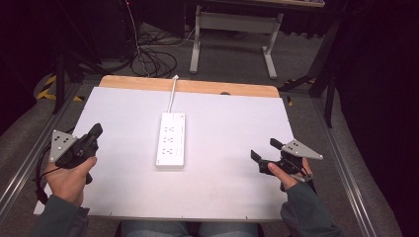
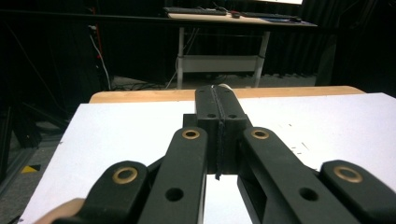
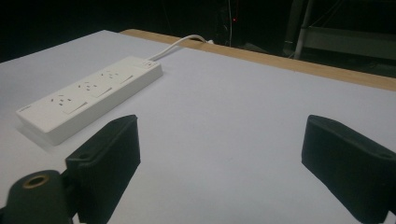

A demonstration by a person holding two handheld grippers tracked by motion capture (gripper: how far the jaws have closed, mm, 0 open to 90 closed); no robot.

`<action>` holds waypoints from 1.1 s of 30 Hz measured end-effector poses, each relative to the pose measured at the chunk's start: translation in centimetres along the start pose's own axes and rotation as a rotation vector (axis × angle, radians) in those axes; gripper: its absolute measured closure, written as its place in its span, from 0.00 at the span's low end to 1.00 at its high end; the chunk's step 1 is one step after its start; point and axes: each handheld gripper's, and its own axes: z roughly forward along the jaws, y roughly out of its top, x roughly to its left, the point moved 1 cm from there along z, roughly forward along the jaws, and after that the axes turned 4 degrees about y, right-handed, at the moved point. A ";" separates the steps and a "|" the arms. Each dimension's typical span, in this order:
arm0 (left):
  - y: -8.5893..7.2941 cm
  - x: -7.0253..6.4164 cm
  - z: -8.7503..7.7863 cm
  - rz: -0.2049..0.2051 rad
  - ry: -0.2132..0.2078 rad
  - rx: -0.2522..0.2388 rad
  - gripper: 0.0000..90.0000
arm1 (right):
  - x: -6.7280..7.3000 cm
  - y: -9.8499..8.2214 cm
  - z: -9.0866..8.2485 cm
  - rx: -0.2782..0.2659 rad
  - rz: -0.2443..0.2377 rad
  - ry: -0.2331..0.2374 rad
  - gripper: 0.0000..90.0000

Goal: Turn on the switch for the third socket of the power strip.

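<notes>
Left gripper (image 2: 218, 116) up close in its own view: jaws pressed together, holding nothing, over the white counter (image 2: 116, 140). Right gripper (image 3: 219, 149) jaws wide apart, empty. White power strip (image 1: 172, 139) lies mid-counter between both grippers; right gripper view shows its sockets and cord (image 3: 180, 45).

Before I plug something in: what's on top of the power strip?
Nothing rests on the power strip; its socket rows show bare, and its white cable runs off the far edge. Its underside is hidden.
</notes>
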 end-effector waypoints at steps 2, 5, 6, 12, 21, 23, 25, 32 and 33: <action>0.0 -0.2 0.1 -0.003 -0.008 0.002 1.00 | 0.0 0.0 0.0 0.001 0.001 -0.002 0.13; 0.2 -0.6 0.3 0.012 -0.025 0.001 1.00 | 0.0 -0.1 0.0 0.001 0.003 -0.004 0.13; 0.2 -0.6 0.3 0.012 -0.025 0.001 1.00 | 0.0 -0.1 0.0 0.002 0.002 -0.004 0.13; 0.3 -1.1 0.4 0.027 -0.052 0.008 1.00 | -0.1 -0.1 0.0 0.005 0.003 -0.006 0.13; 0.2 -2.1 0.9 0.051 -0.097 0.020 1.00 | 0.0 -0.1 0.1 0.010 -0.003 0.001 0.13; 0.2 -2.4 1.0 0.060 -0.106 0.025 1.00 | 0.0 -0.1 0.1 0.009 -0.001 0.000 0.13; 0.2 -2.6 1.3 0.064 -0.115 0.029 1.00 | -0.1 -0.2 0.2 0.014 0.000 -0.002 0.13; 0.2 -3.3 2.0 0.087 -0.144 0.043 1.00 | -0.1 -0.2 0.1 0.013 0.001 -0.002 0.13; 0.2 -3.5 2.0 0.088 -0.151 0.045 1.00 | -0.1 -0.2 0.1 0.016 -0.003 -0.003 0.13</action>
